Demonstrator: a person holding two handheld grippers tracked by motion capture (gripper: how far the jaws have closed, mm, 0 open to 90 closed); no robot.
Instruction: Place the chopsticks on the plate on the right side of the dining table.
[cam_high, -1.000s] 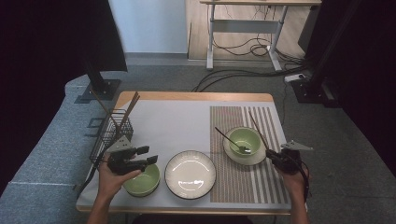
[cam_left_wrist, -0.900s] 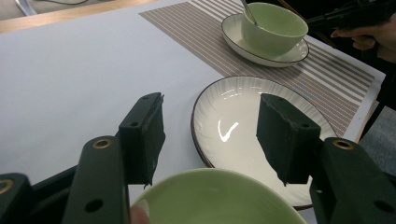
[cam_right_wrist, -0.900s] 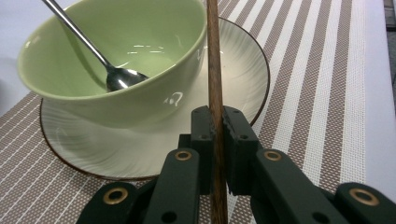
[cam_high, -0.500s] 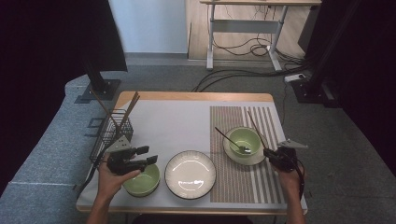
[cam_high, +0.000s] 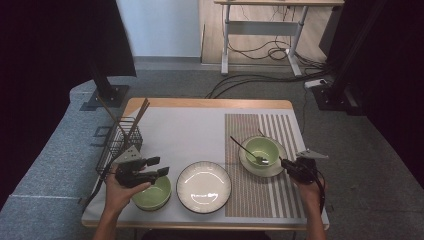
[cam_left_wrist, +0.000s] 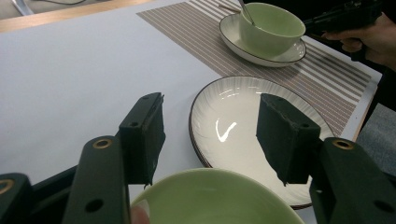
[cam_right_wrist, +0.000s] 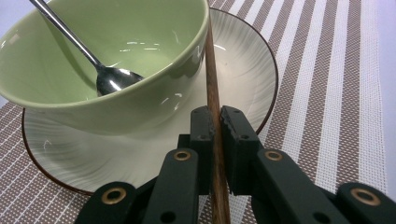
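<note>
the right gripper (cam_right_wrist: 214, 122) is clenched on a brown chopstick (cam_right_wrist: 211, 79), which runs up from between its jaws, past the rim of the far green bowl (cam_right_wrist: 116, 60) and over the plate (cam_right_wrist: 243, 70) under that bowl. a spoon (cam_right_wrist: 95, 65) leans inside the bowl. in the high view the right gripper (cam_high: 287, 165) sits just right of this plate, on the striped mat (cam_high: 260, 200). the step in hand looks like carrying the chopstick to its place beside the bowl and plate; the next move calls for keeping the stick level, laying it down without knocking the rim, and only then letting go.

the left gripper (cam_left_wrist: 210, 135) is released, its jaws standing wide above the near green bowl (cam_left_wrist: 215, 200), with an empty white plate (cam_left_wrist: 233, 121) just beyond. it holds nothing.

the table (cam_high: 200, 103) has a wooden edge and a white sheet on top. a black wire rack (cam_high: 117, 145) with more chopsticks stands at the left. around it are grey carpet, a dark curtain, cables and a desk frame far off.
</note>
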